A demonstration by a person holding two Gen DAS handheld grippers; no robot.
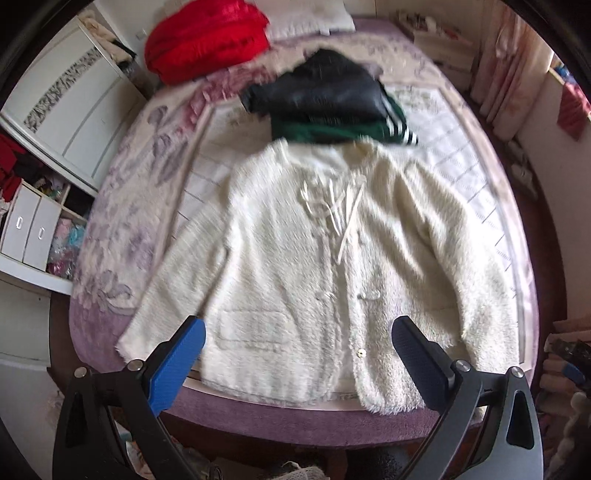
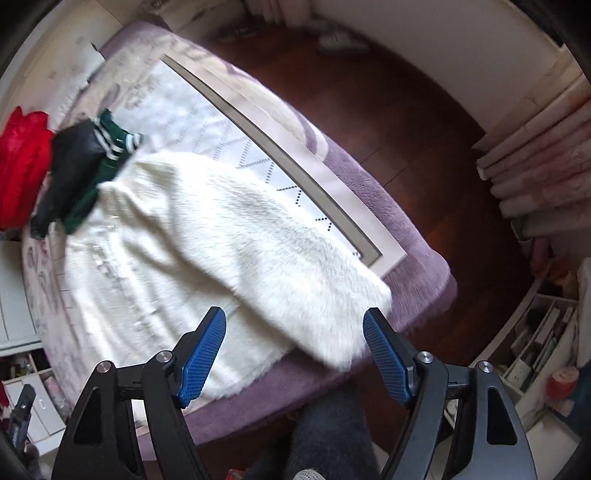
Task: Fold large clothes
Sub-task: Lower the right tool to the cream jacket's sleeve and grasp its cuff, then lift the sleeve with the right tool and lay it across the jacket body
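A white fluffy cardigan [image 1: 295, 240] lies spread face up on the bed [image 1: 110, 258], sleeves out to both sides and ties at the chest. My left gripper [image 1: 298, 325] hangs open above its hem, nothing between the blue pads. In the right wrist view the cardigan's sleeve [image 2: 295, 273] runs towards the bed's corner. My right gripper [image 2: 294, 314] stands open over the cuff end, pointing straight down, its pads clear of the fabric.
Beyond the collar sits a folded black jacket [image 1: 317, 92] on a green one with white stripes [image 1: 332, 129], then a red bundle [image 1: 207, 37] and a pillow [image 1: 310, 18]. White cupboard and drawers [image 1: 74, 99] stand left. Curtains [image 2: 543, 155] and wood floor [image 2: 406, 110] are on the right.
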